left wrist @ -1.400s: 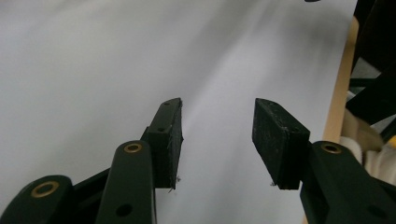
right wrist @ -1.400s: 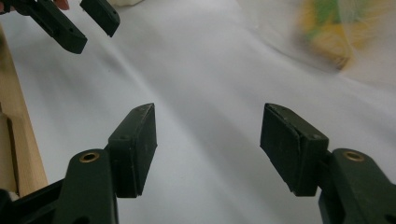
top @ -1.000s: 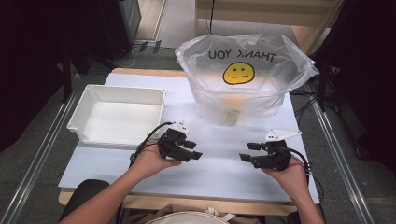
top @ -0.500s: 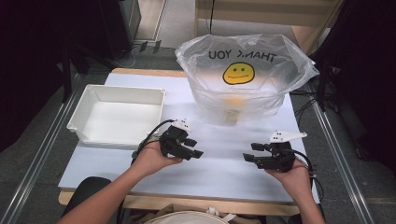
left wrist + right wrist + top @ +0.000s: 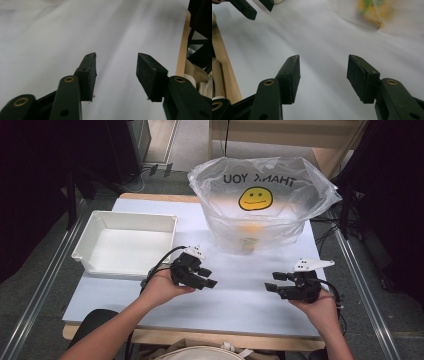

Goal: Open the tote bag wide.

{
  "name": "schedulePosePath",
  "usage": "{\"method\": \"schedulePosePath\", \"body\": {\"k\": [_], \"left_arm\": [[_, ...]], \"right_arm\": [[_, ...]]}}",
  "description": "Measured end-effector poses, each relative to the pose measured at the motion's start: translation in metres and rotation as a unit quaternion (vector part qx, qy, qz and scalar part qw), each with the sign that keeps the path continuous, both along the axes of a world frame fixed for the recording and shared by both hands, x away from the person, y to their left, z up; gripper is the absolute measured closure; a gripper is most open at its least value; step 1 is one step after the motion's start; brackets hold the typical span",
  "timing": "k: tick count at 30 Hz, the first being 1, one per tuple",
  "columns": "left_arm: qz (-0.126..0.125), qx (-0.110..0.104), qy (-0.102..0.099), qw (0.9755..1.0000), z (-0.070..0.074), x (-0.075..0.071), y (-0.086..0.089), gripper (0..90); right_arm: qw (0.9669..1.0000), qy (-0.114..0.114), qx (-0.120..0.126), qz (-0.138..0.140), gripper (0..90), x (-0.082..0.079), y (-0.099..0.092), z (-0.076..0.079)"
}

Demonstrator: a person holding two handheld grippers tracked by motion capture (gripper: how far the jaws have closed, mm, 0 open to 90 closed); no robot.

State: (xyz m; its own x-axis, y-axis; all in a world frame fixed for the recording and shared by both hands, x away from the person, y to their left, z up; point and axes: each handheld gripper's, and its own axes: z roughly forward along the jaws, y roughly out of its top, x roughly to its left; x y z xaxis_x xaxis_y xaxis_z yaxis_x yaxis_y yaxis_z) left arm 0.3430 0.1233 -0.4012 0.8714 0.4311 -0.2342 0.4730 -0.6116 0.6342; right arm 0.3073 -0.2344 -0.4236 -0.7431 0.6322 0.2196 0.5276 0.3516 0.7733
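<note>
High view: a person's two forearms enter from the bottom edge, each hand holding a black two-jaw gripper above the pale white-covered table [image 5: 235, 300]; the left gripper [image 5: 209, 278] hovers just beside the near right corner of the shallow white rectangular plastic tray [image 5: 125, 245], its tips pointing toward the right gripper [image 5: 271, 282], which points back at it, the two well apart. Left gripper view: jaws spread, having just been closing, nothing between the black pads [image 5: 90, 72], bare tabletop beyond. Right gripper view: jaws likewise spread and just closing, gap empty; the left gripper's tips [image 5: 255, 7] show at upper left. The clear plastic bag printed with a yellow smiley face and "THANK YOU" [image 5: 260, 200] stands open at the far right of the table, blurred yellow contents [image 5: 372, 12] inside; neither gripper touches it.
</note>
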Motion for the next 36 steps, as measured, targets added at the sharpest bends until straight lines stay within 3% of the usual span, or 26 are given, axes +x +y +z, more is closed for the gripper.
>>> {"method": "schedulePosePath", "body": {"k": [5,11,14,23,30,34,36], "left_arm": [[-0.005,-0.017,-0.002,0.9998,0.014,0.003,0.001,57.6],[-0.011,-0.011,-0.006,0.9999,0.026,0.006,0.003,66.4],[-0.005,-0.026,-0.011,0.9996,0.038,0.009,0.006,67.8],[-0.01,-0.027,-0.031,0.9991,0.061,0.011,0.013,77.9],[-0.019,-0.032,-0.034,0.9987,0.083,0.011,0.02,87.4],[-0.018,-0.031,-0.036,0.9987,0.094,0.013,0.022,87.9],[-0.017,-0.031,-0.04,0.9986,0.1,0.013,0.023,88.3]], "right_arm": [[1.0,-0.003,0.001,0.007,47.9,0.006,-0.012,0.007],[0.9997,-0.015,-0.004,0.017,49.1,0.014,-0.03,0.018],[0.999,-0.041,0.001,0.018,51.6,0.02,-0.048,0.031],[0.9983,-0.053,-0.005,0.025,60.9,0.035,-0.071,0.055],[0.9975,-0.062,-0.017,0.03,77.9,0.048,-0.089,0.076],[0.9966,-0.071,-0.021,0.038,89.3,0.054,-0.099,0.085],[0.9959,-0.076,-0.028,0.04,90.0,0.058,-0.106,0.09]]}}
